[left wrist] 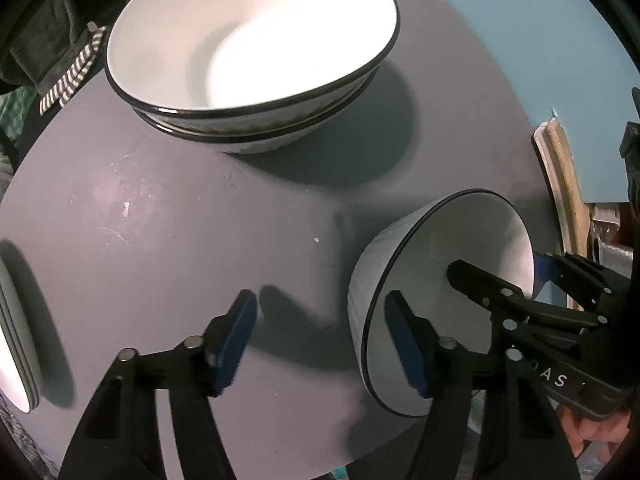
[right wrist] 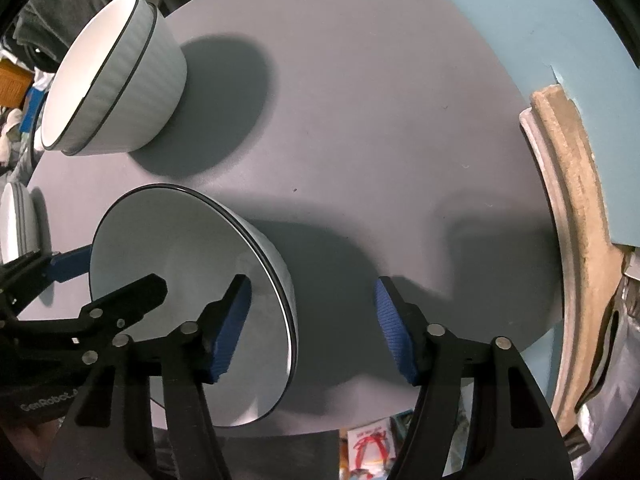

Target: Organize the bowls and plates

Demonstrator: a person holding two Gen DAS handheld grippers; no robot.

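Note:
A white bowl with a dark rim (left wrist: 460, 240) (right wrist: 180, 240) stands on the round grey table (left wrist: 160, 220), near its front edge. My left gripper (left wrist: 324, 340) points down over the bowl's left wall, one blue pad inside and one outside, neither touching it; it is open. My right gripper (right wrist: 312, 332) straddles the opposite wall the same way, also open. Each wrist view shows the other gripper at the far side of the bowl. Two nested bowls (left wrist: 252, 48) (right wrist: 116, 80) sit further back. A stack of plates (left wrist: 16, 340) (right wrist: 18, 220) lies at the table's left edge.
A pale wooden frame (right wrist: 568, 200) (left wrist: 560, 200) leans beyond the table's right edge against a light blue wall (right wrist: 520, 20). A striped cloth (left wrist: 72, 72) and dark clutter lie behind the table at the left. Packaging (right wrist: 372, 448) shows below the front edge.

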